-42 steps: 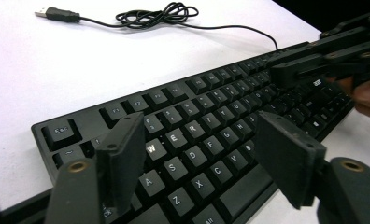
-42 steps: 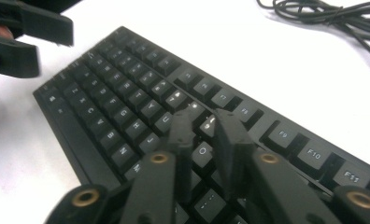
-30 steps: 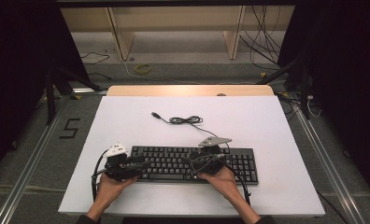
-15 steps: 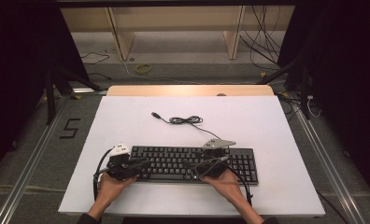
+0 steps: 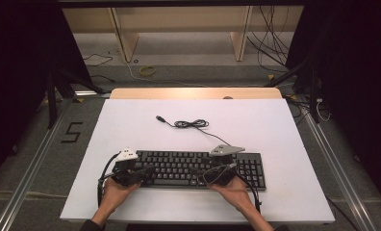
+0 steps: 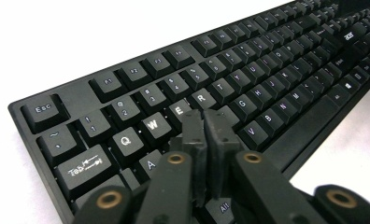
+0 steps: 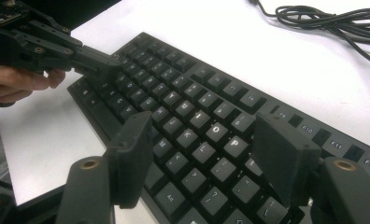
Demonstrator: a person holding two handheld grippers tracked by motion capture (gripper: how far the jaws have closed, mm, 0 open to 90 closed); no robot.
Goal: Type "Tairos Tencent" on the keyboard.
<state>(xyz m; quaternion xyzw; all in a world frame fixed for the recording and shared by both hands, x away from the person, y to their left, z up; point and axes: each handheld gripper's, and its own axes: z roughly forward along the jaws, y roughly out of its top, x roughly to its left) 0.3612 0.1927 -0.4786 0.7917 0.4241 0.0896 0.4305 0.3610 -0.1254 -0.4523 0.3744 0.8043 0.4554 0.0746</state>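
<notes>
kbd (image 5: 198,167) flat on bench (image 5: 275,130), near edge | L claw (image 6: 204,122) just clenched empty over D/F keys | R claw (image 7: 206,154) just spread wide above K/L/P, empty | risk: clenched tip may mash 2 keys at once or nudge kbd askew.

Lab or recording studio setup, not a home or office. White table (image 5: 275,125) in the middle of the frame on a grey carpeted floor (image 5: 30,163), metal rails (image 5: 27,185) running along its left and right sides. Black curtains (image 5: 20,57) at upper left and right. Loose cables (image 5: 270,45) on the floor at the top, bare wooden frame legs (image 5: 123,33) there, a "5" mark (image 5: 71,132) taped at left.
</notes>
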